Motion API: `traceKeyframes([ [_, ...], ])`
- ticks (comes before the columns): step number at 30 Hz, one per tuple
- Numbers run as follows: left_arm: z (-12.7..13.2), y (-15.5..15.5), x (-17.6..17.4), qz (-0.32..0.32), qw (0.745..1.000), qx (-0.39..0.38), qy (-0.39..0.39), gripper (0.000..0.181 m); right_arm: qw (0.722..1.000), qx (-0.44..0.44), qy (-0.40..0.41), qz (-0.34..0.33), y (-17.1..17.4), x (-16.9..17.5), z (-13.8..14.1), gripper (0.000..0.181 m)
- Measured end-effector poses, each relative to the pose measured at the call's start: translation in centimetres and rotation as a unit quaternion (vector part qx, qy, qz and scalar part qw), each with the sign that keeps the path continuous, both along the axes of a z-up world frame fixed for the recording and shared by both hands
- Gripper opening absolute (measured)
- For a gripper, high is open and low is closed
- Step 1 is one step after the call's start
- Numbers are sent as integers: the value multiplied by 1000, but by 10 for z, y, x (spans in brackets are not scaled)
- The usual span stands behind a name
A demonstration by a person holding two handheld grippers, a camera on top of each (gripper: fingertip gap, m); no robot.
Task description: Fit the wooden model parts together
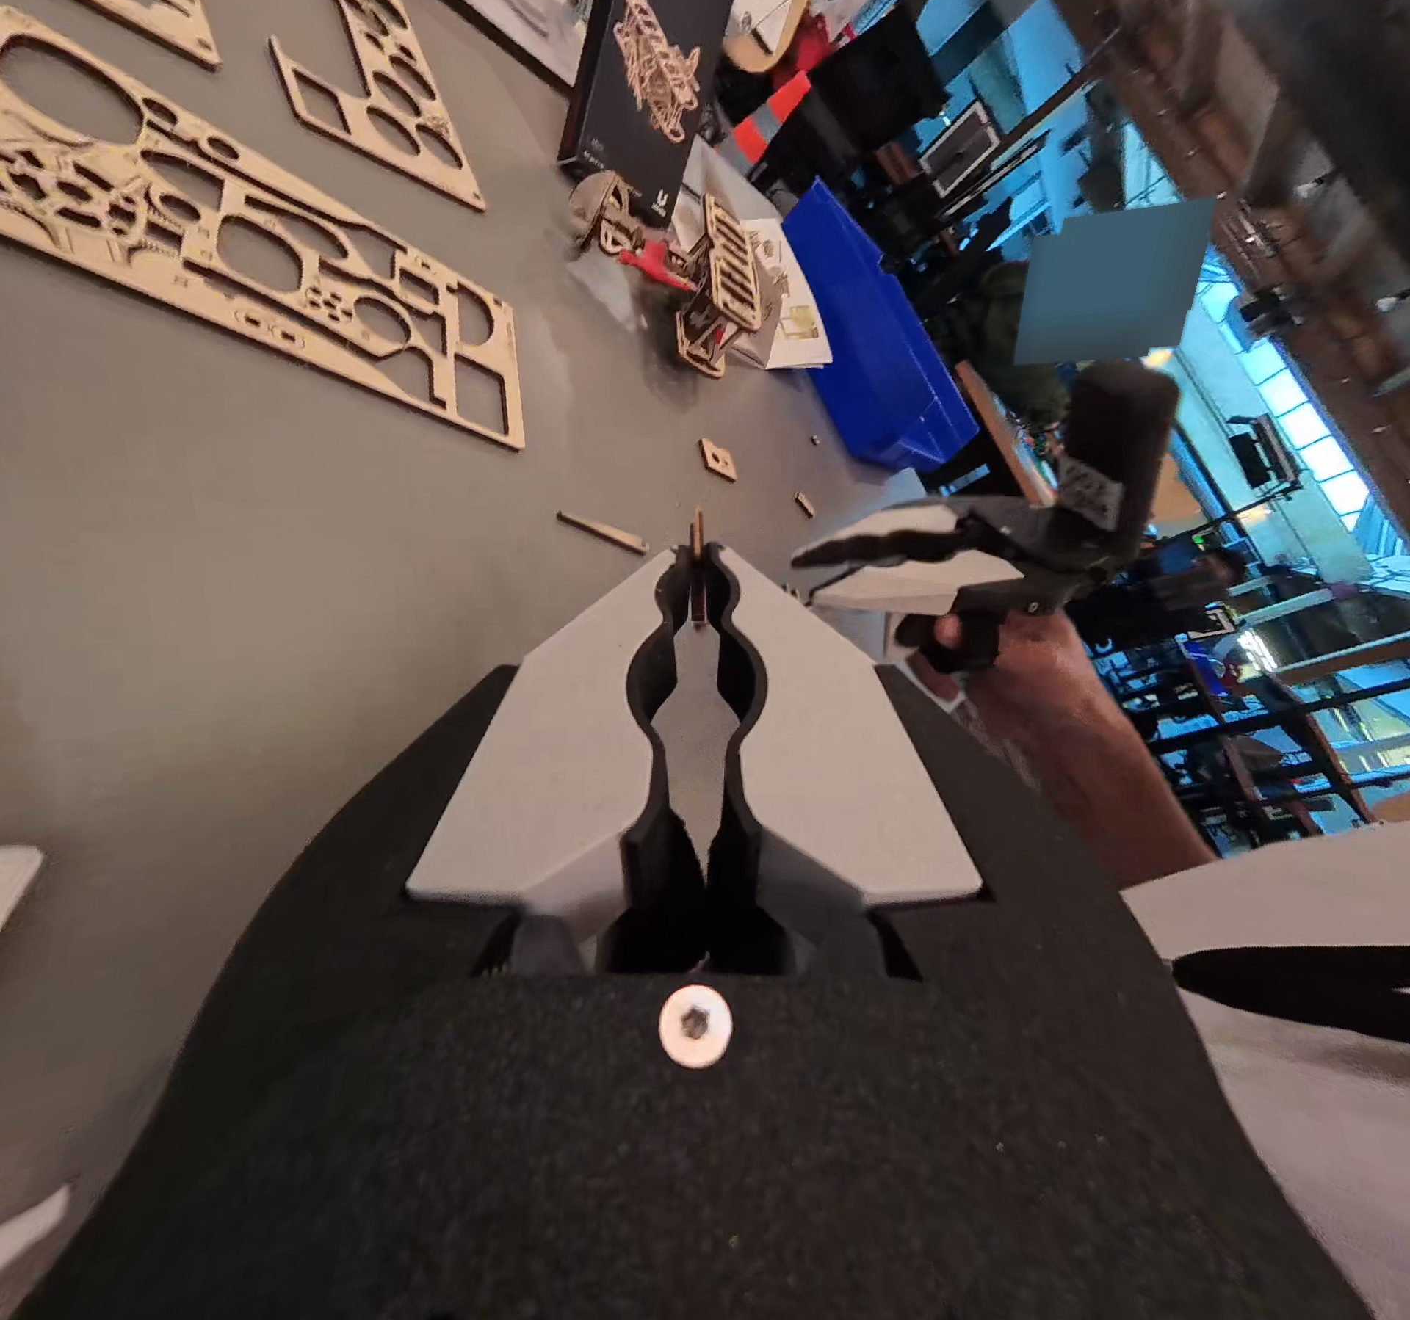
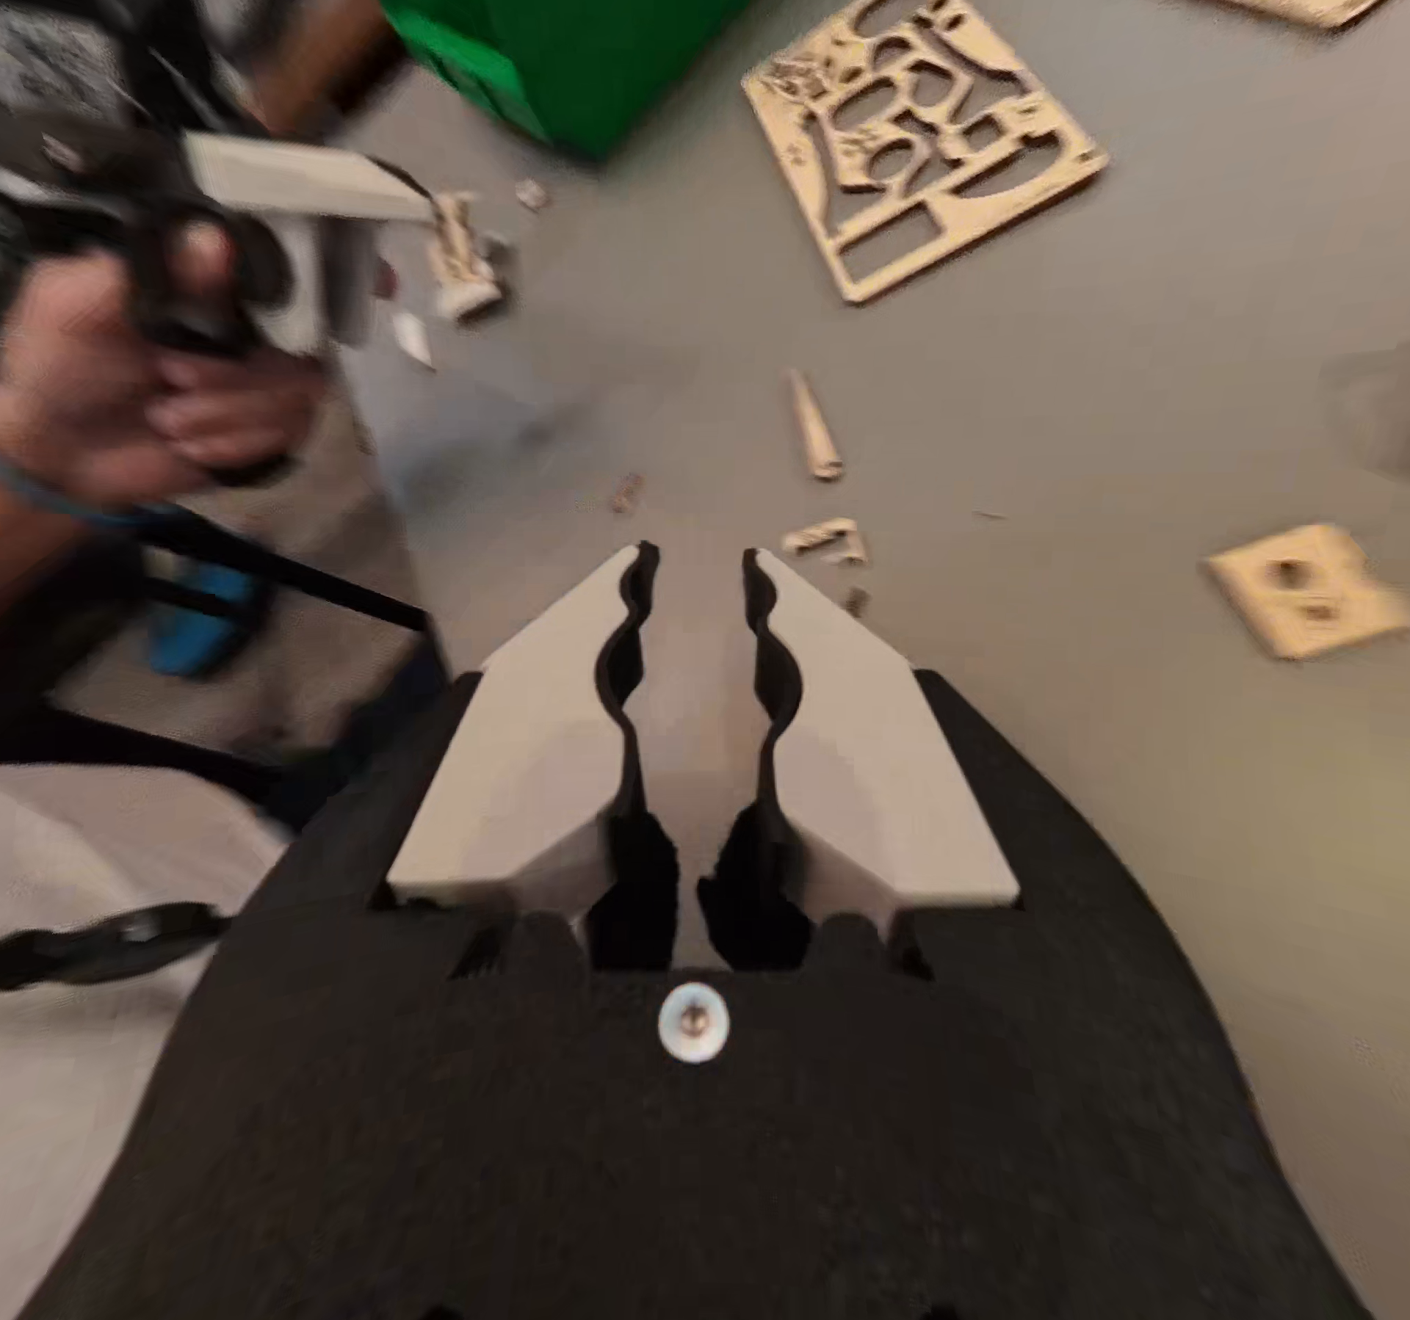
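wooden part (image 1: pixel 696 565) pinched in left gripper (image 1: pixel 696 559) fingers; right gripper (image 2: pixel 700 559) fingers parted, empty.

Right wrist view blurred — green bin (image 2: pixel 564 9) edge-cropped.

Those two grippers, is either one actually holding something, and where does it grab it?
The left gripper pinches a thin wooden piece edge-on at its fingertips; which part of the piece is unclear. The right gripper is open and holds nothing.
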State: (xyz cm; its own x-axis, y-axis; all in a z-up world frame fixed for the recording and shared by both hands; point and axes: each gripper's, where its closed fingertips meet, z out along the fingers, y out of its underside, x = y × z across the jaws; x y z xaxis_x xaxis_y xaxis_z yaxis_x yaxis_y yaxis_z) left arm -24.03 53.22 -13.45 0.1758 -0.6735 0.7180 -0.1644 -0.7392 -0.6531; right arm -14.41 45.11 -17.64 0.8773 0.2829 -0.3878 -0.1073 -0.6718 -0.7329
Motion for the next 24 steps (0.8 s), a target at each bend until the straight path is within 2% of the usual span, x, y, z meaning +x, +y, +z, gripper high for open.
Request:
traceKeyframes([
  [1,-3,-4,-1,1,1000,-2,8,1,999,1,-46,3,0,6,-2,29],
  [4,-3,-9,-2,-1,1000,-5,16,1,993,11,-114,7,14,12,-16,38],
  [11,5,-6,-13,-13,999,36,22,1,987,-28,-158,14,31,13,-53,37],
  [14,10,-4,-16,-14,999,36,14,1,978,-17,-207,14,33,15,-56,22],
  [17,12,4,-22,-5,999,44,15,1,977,-21,-211,8,33,13,-55,22],
  [20,14,31,-42,39,995,88,31,1,979,9,-202,13,42,2,-39,22],
  [22,14,57,-68,90,989,109,49,1,987,57,-147,43,60,-31,-11,22],
  [24,26,79,-94,147,984,96,26,1,988,76,-94,100,84,-79,5,22],
])
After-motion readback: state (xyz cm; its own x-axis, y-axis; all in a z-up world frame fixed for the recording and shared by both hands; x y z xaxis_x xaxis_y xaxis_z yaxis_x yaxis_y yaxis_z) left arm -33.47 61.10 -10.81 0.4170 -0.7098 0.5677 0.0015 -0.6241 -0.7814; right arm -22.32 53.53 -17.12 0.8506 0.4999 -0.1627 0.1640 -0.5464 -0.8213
